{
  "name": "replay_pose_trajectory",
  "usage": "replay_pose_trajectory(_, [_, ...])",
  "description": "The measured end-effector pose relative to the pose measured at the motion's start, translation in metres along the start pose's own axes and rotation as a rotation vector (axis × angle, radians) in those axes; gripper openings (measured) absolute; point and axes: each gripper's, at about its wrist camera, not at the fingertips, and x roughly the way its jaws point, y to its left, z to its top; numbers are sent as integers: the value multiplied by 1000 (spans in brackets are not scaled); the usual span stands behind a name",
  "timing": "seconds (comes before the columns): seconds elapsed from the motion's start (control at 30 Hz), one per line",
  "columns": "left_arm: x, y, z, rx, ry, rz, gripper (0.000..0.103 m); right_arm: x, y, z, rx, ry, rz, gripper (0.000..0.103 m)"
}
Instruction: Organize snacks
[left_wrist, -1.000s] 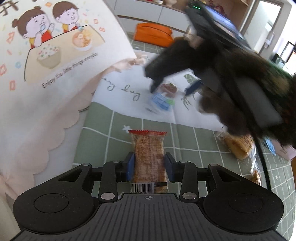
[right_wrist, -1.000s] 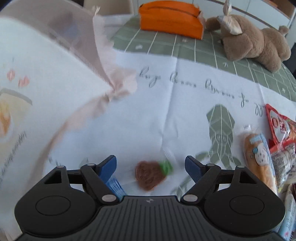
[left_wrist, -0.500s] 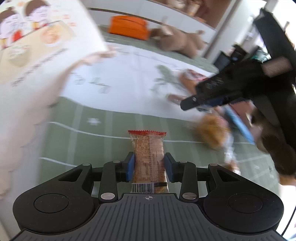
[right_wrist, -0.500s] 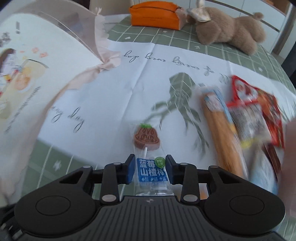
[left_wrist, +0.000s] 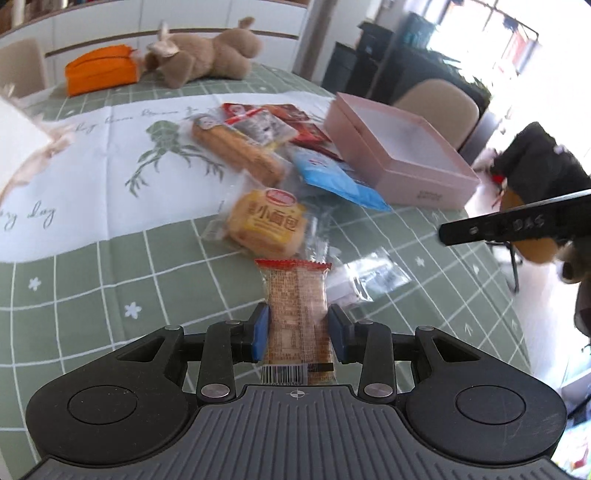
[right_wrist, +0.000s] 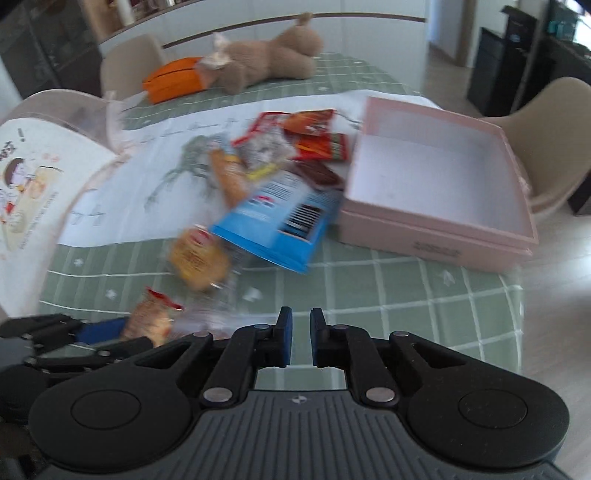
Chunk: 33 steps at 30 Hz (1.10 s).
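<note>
The left hand-held gripper (left_wrist: 297, 338) has its blue pads closed against both long edges of a slim orange-brown wafer snack in a clear wrapper with a red crimped top (left_wrist: 297, 314), carried above the green grid-patterned desk (left_wrist: 92, 288). The right hand-held gripper (right_wrist: 298, 338) holds nothing; its jaws are nearly together, with only a narrow gap between the pads.

In the left wrist view, the loose snacks lie from 11 to 1 o'clock: a round yellow bread packet (left_wrist: 267, 225), a long golden bread stick in clear film (left_wrist: 236, 151), a flat blue pouch (left_wrist: 332, 177) and red sachets (left_wrist: 303, 125). The empty shallow pink cardboard box (left_wrist: 399, 155) sits at about 1 o'clock, touching the blue pouch's far side.

Judging by the task, the wafer is bound for that box. The pinch is only on slippery film, so a quick swing could let it slide out. The two grippers are also close together, and converging on the box could make them collide or scatter the pile.
</note>
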Motion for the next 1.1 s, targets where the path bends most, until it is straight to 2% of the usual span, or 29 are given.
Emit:
replay_pose_trajectory(0.03, [0,-1,1,7,9,7,39,3,2,-3,-12,-3,14,17])
replay_pose_trajectory(0.1, [-1,1,0,1,30,29,39,11,11,-8,-60,2,51,33])
replay_pose_trajectory(0.17, [-2,6,0,-16,36,63,39,18,22,-12,-123,0,94,65])
replay_pose_trajectory(0.2, [-5,10,0,-34,37,85,39,21,27,-14,-147,-12,100,67])
replay_pose_trajectory(0.3, [-11,22,-1,-77,29,128,39,34,43,-10,-180,-11,134,67])
replay_pose_trajectory(0.43, [-14,28,-3,-106,34,163,39,56,58,-1,-152,-20,150,68])
replay_pose_trajectory(0.5, [-16,24,-3,-96,32,148,39,69,62,-1,-164,2,101,67])
replay_pose_trajectory(0.57, [-16,18,-4,-72,30,125,39,64,54,-10,-200,-9,53,67])
replay_pose_trajectory(0.67, [-8,9,-8,-63,48,82,39,52,21,-29,-211,6,-11,67])
replay_pose_trajectory(0.73, [-3,2,-10,-56,61,47,39,46,-3,-40,-194,13,-93,67])
replay_pose_trajectory(0.8, [0,-6,-10,-39,67,25,39,39,-23,-47,-121,16,-109,67])
replay_pose_trajectory(0.9, [0,-14,-11,-3,68,35,39,33,-42,-47,55,10,-25,67])
replay_pose_trajectory(1.0, [-3,-12,-12,7,69,48,39,40,-42,-37,203,-23,49,67])
replay_pose_trajectory(1.1, [-9,-10,-14,14,71,59,39,62,-22,-23,241,-53,30,66])
